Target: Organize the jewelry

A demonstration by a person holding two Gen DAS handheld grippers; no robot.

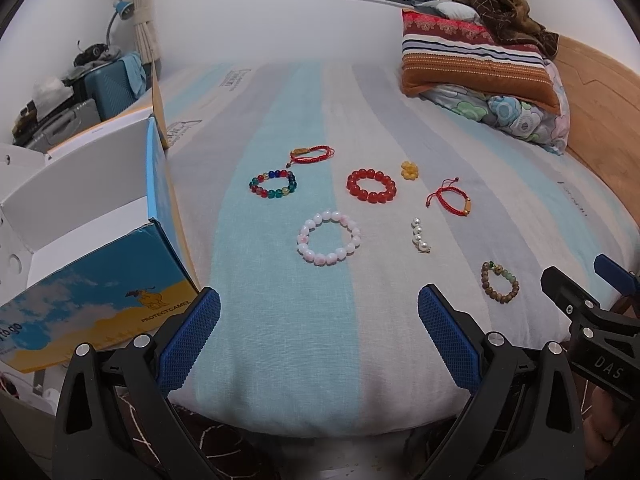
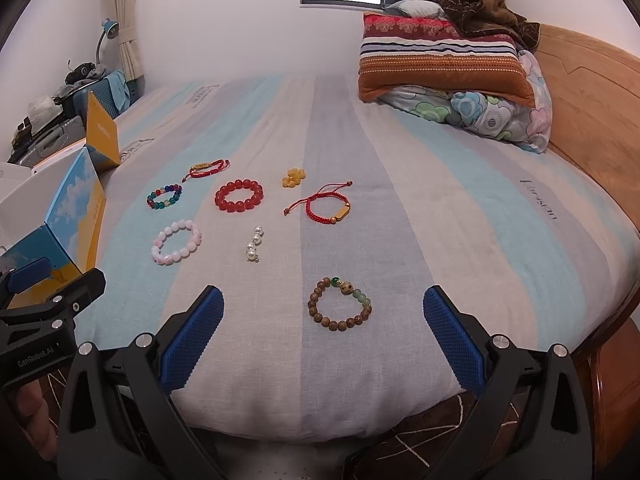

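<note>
Striped cotton in pale blue, grey and white covers a bed (image 2: 440, 200), and eight pieces of jewelry lie spread across it, none touching another, as if laid out ready for sorting. Taking the red bead bracelet (image 2: 239, 200) as the landmark: a multicoloured bead bracelet (image 2: 164, 196) lies to its left, a red cord bracelet (image 2: 206, 168) just beyond and left of it, a small yellow bead cluster (image 2: 294, 177) to its right, and a second red cord bracelet with a gold bar (image 2: 326, 208) further right. Nearer the camera than the red beads sit a pink and white bead bracelet (image 2: 176, 243) and a short string of pearls (image 2: 254, 245); nearest of all is a brown wooden bead bracelet (image 2: 340, 304). Far left of the red beads, at the bed's edge, stands an open blue and yellow cardboard box (image 1: 100, 296), probably where the pieces will go. Both tools hover at the near edge of the bed, holding nothing. On the left gripper (image 1: 319, 308) the jaws stand wide apart; the right gripper (image 2: 324, 312) is equally spread, with the wooden bracelet lying between its fingers in its own view, which suggests that piece may be picked up first.
</note>
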